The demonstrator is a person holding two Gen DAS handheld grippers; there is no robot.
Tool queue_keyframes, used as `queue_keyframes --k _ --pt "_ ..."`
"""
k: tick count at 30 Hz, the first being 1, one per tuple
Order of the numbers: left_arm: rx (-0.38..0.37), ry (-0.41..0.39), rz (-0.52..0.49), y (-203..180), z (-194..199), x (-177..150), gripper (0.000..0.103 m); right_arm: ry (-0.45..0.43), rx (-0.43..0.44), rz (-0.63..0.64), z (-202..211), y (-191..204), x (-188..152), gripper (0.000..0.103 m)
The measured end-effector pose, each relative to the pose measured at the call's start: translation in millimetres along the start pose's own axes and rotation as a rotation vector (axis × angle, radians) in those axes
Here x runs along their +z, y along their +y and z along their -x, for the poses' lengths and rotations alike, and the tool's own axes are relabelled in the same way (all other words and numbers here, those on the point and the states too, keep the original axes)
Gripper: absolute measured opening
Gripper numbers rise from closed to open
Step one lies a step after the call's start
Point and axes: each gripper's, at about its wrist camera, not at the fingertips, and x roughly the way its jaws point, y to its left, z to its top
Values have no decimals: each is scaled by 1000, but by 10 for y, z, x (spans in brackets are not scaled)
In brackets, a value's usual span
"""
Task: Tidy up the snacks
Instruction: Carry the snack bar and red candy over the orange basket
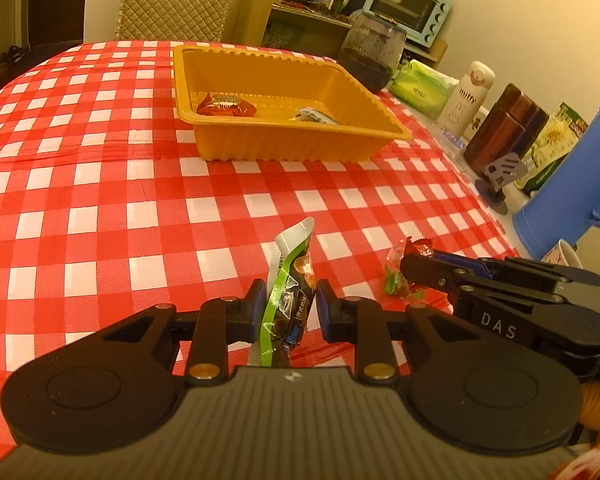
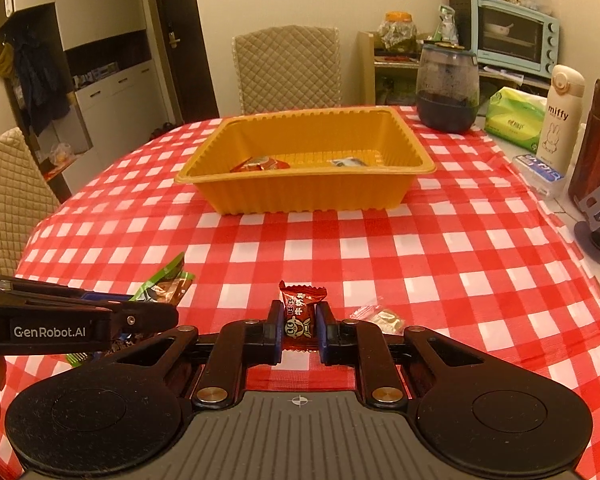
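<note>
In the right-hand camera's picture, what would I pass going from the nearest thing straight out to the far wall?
Red wrapped candy clamped in the right gripper → red-and-white checked tablecloth → ribbed orange plastic tray → beige quilted chair back.

Two wrapped snacks (image 1: pixel 226 105) inside orange tray (image 1: pixel 284 142).
</note>
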Motion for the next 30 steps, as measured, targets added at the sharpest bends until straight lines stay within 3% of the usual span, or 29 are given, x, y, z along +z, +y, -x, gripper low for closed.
queue_keyframes --k 12,30 --pt "-28 -51 36 -61 63 167 24 -62 -25 -3 101 -66 188 17" --pt "-60 -173 73 -101 -22 949 24 -189 -31 -71 15 -293 966 17"
